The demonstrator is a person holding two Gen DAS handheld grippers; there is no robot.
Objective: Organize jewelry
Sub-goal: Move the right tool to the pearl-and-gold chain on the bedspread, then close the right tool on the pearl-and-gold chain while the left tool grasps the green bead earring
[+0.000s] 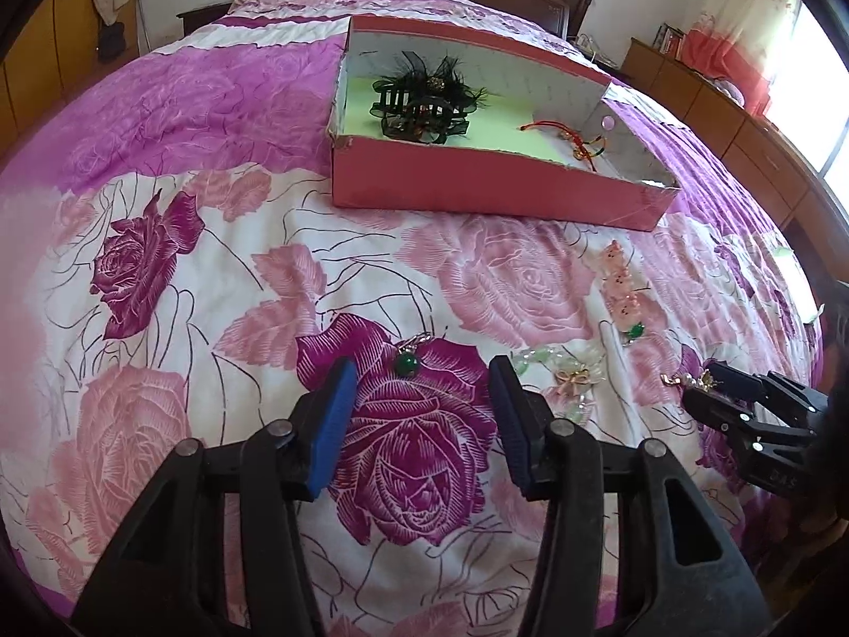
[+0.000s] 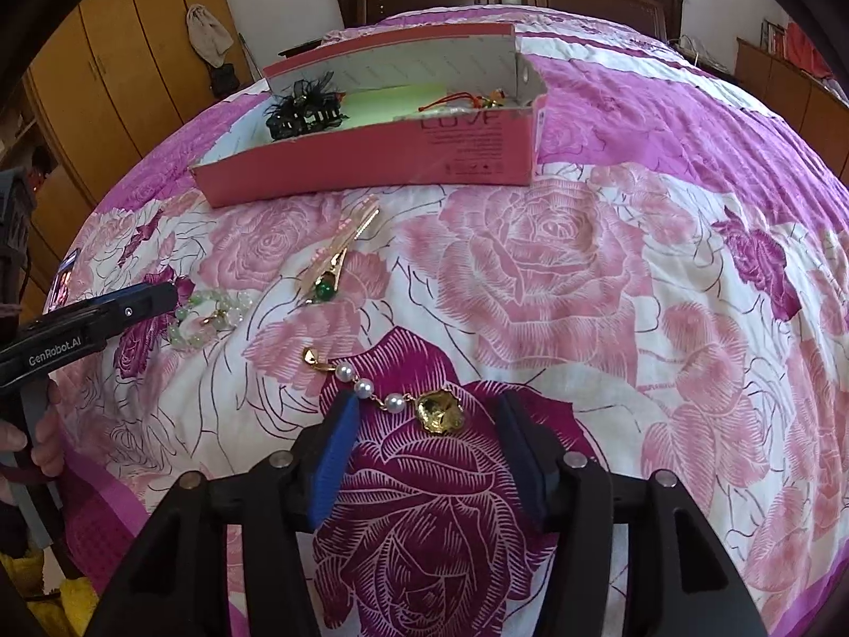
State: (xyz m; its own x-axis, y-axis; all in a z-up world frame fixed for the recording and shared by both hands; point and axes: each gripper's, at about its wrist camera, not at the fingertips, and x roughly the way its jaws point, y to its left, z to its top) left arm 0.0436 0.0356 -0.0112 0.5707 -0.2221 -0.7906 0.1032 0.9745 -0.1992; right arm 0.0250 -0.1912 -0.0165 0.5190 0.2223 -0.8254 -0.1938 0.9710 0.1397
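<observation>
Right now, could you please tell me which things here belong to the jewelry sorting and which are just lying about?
Job:
box
pearl chain
gold clip
green bracelet
green earring
black clip
red cord
left tool
right tool

Lying about:
cloth bag

The right tongs stood wide apart low over the bed, a pearl-and-gold chain lying between their tips, its pearls touching the left blue pad. At ten o'clock from it lay a gold hair clip with a green bead, and farther toward nine o'clock a pale green bead bracelet, just beside the tip of the left tongs. At twelve o'clock sat a pink box holding a black feathered hair clip and a red cord.
</observation>
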